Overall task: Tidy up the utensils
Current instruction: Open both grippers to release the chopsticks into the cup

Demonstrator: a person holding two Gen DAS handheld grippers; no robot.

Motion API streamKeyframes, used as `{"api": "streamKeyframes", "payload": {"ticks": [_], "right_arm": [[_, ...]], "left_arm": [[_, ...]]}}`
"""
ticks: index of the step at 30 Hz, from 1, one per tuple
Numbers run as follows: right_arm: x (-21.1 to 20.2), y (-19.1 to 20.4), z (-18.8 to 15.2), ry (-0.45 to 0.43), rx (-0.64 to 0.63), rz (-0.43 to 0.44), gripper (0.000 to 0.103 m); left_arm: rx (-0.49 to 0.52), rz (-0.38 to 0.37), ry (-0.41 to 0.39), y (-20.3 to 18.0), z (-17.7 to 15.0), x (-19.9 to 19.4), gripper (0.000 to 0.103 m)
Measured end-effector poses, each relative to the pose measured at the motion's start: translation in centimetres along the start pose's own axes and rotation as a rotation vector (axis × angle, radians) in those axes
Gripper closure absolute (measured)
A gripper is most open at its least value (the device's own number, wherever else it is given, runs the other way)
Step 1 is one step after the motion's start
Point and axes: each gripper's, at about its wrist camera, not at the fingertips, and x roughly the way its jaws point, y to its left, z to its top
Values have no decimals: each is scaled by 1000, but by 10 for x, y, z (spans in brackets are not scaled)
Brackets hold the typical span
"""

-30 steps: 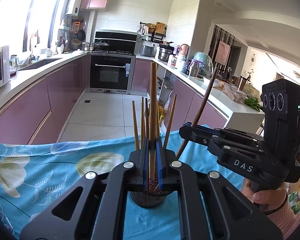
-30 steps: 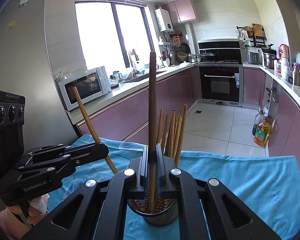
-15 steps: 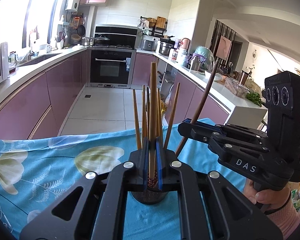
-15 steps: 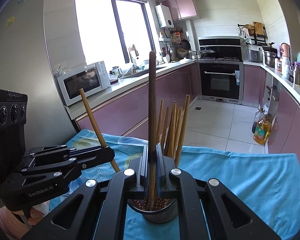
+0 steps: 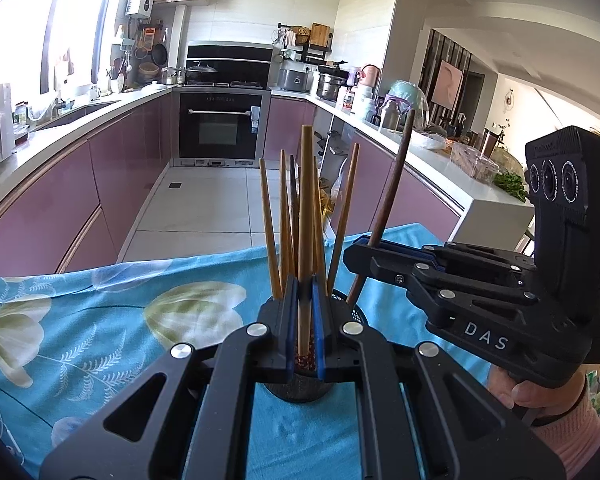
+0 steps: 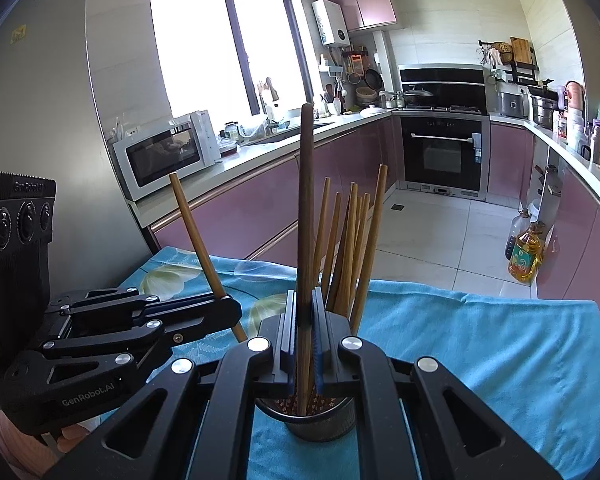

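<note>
Left wrist view: the left gripper clenches a light chopstick above the holder, the right gripper a dark chopstick; crossing tips could miss its rim.

Tablecloth: turquoise, pale flower print. Chopsticks: tan; one dark brown. Cabinets: mauve. Grippers black, blue pads.

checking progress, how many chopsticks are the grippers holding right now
2. A light chopstick sits between the left gripper fingers, and a dark chopstick between the right gripper fingers, both standing over the holder.
</note>
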Motion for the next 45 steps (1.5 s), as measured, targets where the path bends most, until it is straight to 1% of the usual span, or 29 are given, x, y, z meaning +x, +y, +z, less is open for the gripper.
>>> {"api": "streamKeyframes", "payload": {"ticks": [10, 23, 45], "right_arm": [[7, -1, -2, 18, 0, 3, 97], [15, -4, -2, 21, 17, 3, 97], [28, -12, 3, 34, 49, 1, 97]], "left_arm": [[3, -1, 12, 2, -2, 8, 95], [-15, -21, 31, 7, 2, 22, 95], [-33, -8, 70, 14, 2, 44, 95]]}}
